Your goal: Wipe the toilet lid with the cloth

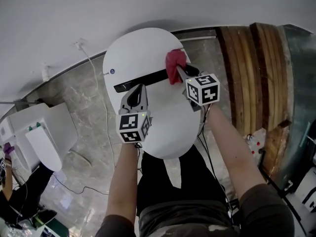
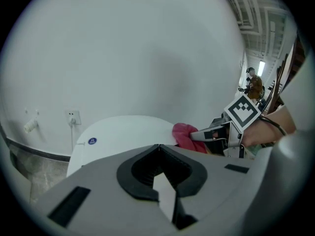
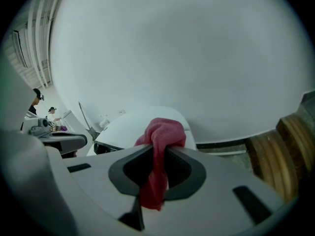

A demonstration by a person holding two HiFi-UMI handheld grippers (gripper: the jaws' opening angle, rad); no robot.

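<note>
Forearms come up from 6 o'clock in the head view, one tool in each hand, both over the white toilet lid (image 1: 165, 116). Left tongs (image 1: 138, 89) sit at about 9 o'clock on the lid, tips met, nothing between them. Right tongs (image 1: 179, 71) sit at about 1 o'clock, clamped on the red cloth (image 1: 174, 64). The cloth is pinched at its middle, a bunched wad poking past the tips and a tail hanging back through the jaws. The wad lies at the right end of the dark hinge gap (image 1: 143, 82), at the lid's far edge. Whether it presses on the plastic or only hovers, I cannot tell. Judgement: the wipe is at the hinge end, with most of the lid toward 6 o'clock yet to cover. To do it well, tip the right tool down so the wad meets the lid and not the hard tips. Press lightly and draw overlapping passes from 12 toward 6 o'clock. Keep the grip firm, since so small a wad could drag out. The left tool is best held off the wiping path.
</note>
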